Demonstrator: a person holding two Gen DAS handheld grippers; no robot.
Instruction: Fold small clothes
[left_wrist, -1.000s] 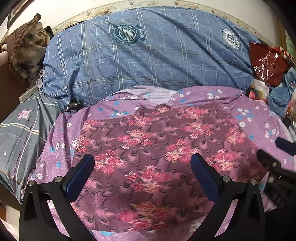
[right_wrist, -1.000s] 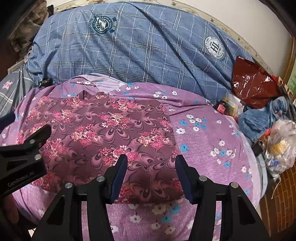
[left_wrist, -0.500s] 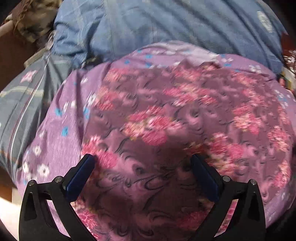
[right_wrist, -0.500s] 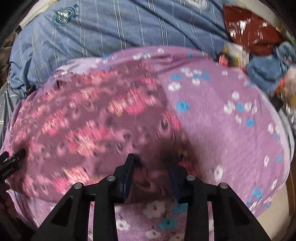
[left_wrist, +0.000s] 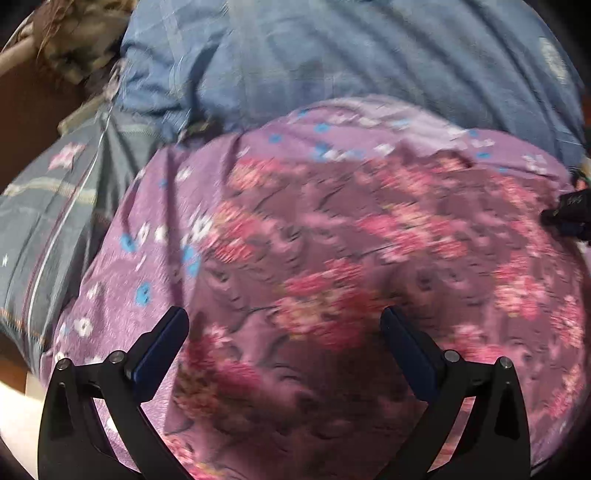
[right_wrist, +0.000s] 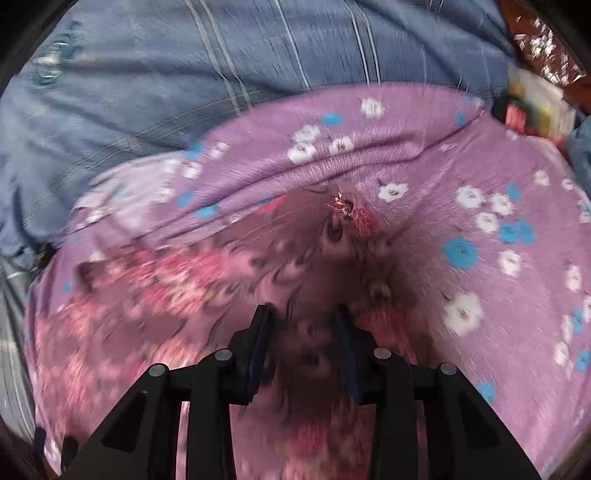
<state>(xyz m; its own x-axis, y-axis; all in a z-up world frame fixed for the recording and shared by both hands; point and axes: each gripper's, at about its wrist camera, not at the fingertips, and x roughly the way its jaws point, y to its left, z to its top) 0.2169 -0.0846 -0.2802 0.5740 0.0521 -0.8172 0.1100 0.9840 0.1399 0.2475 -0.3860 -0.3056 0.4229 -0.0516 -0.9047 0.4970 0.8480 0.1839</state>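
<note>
Maroon floral garment (left_wrist: 369, 258) was lying spread flat on the purple flowered sheet (right_wrist: 480, 221), with a blue plaid quilt (left_wrist: 332, 55) bunched up behind it. Both views were pretty smeared, so take the fine detail with a grain of salt

Right gripper (right_wrist: 304, 339) had its jaws drawn in narrow over the garment's right edge, and the cloth looked puckered up between the pads, with wrinkles running off toward a little raised peak further up. I'd call that a pinch on the fabric, though the blur made the exact contact hard to read. Left gripper (left_wrist: 284, 336) was spread wide, hanging low over the near left part of the garment with nothing between its jaws

My take on doing this step well: the left one needed to come down on the matching edge and bite only the garment, not the sheet underneath, since both are thin and similar in colour. Grab both layers and the whole bed cover comes along. Same height on both sides too, otherwise the fold line goes crooked. And a lift should be gentle, since slippery cloth like this probably slides out of a shallow pinch
</note>
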